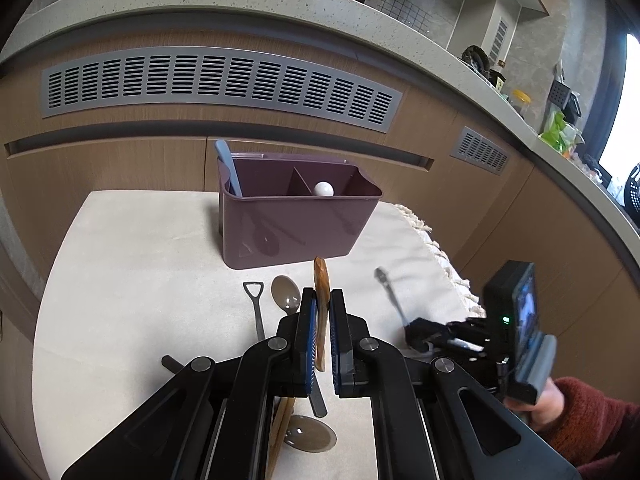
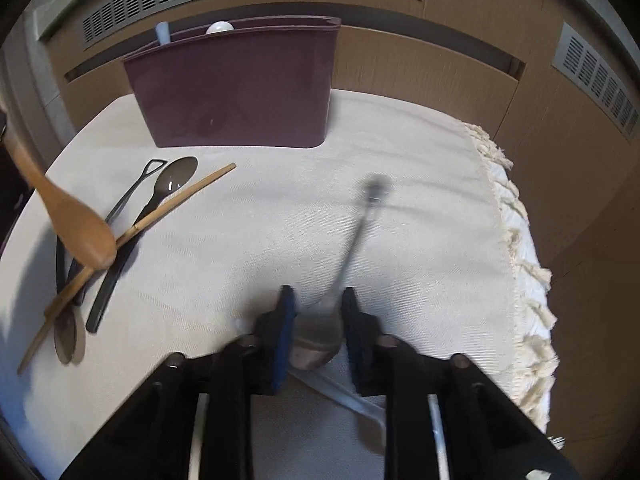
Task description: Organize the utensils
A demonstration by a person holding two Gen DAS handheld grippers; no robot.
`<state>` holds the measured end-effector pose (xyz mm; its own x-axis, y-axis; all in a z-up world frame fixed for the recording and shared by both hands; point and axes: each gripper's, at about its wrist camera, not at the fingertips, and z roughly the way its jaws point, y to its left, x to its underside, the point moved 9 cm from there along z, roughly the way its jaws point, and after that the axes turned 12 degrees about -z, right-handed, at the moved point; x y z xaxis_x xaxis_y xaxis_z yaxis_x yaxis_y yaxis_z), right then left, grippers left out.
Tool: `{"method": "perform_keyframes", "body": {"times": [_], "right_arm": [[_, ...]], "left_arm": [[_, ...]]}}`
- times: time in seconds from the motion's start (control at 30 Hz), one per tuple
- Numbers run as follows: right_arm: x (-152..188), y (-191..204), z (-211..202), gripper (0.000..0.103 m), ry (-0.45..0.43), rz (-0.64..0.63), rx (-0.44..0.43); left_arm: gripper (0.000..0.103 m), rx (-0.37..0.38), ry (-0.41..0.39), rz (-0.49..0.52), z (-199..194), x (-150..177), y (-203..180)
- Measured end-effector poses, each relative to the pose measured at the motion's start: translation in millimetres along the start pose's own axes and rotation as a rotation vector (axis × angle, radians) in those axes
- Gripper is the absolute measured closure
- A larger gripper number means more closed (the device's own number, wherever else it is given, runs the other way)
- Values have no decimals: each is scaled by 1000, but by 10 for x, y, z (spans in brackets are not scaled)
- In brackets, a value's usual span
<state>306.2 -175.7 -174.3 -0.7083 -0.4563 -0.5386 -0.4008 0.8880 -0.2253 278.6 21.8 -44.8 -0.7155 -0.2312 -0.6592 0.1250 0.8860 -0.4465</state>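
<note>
Two utensils are up: the left gripper (image 1: 320,320) jaws pinch a wooden spoon (image 1: 321,304), the right gripper (image 2: 316,320) clamps a blurred spoon (image 2: 320,336), and each next needs a bin (image 1: 296,216) slot.

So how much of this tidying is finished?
Early days. Done: a blue utensil and a white-tipped one stand in the purple holder. In hand: the left gripper clamps a wooden spoon; the right gripper grips a blurred spoon. Left: dark spoons and a chopstick.

A white cloth (image 2: 280,208) w/ a fringe is spread over the tabletop. Grey vents (image 1: 220,82) are set in brown cabinets (image 1: 100,168) behind.
</note>
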Motion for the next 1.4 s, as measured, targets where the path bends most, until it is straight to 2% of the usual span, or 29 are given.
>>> {"method": "perform_keyframes", "body": {"times": [0.07,0.3,0.37,0.5,0.53,0.57,0.63,0.7,0.8,0.87,0.97,1.03,1.07,1.13,1.27,1.33,1.37,1.4], "right_arm": [[22,-45,-122,103,-14,-36,22],[-144,-239,-621,103,-131,-66,-12],[-166,-310,-669,102,-140,-26,-85],[-10,-267,-427,93,-61,68,-292],[52,-237,-366,90,-43,91,-305],[118,-220,-304,86,-25,101,-293],[217,-191,-213,86,-11,87,-234],[183,-179,-197,86,-38,74,-187],[-145,-185,-155,80,-105,39,-174],[-368,-214,-48,79,-105,26,-165],[-597,-274,273,79,-34,10,-122],[-627,-288,469,77,38,32,-141],[-657,-302,497,76,32,57,-157],[-680,-291,519,72,39,71,-174],[-732,-186,543,51,52,37,-181],[-757,-118,555,53,42,-42,-143],[-774,-93,547,61,14,-76,-140],[-785,-74,535,74,-13,-97,-156]], "left_arm": [[97,0,-1,-2,-10,2,-8],[97,3,-7,9,-45,0,-67],[97,5,-7,8,-50,3,-67],[97,3,1,3,-42,29,-47],[97,1,4,0,-33,37,-35],[97,0,6,-1,-29,44,-24],[97,-4,13,-1,-13,57,-6],[97,-8,18,-3,7,59,11],[97,-9,20,-7,15,52,20],[97,-15,20,-8,19,46,43],[97,-22,23,-17,30,29,106],[97,-20,33,-29,60,21,149],[97,-17,38,-33,71,22,155],[97,-11,45,-35,107,21,159],[97,-3,51,-28,170,11,125],[97,-4,52,-23,186,15,111],[97,-5,52,-23,191,13,113],[97,-8,52,-24,192,9,120]]}}
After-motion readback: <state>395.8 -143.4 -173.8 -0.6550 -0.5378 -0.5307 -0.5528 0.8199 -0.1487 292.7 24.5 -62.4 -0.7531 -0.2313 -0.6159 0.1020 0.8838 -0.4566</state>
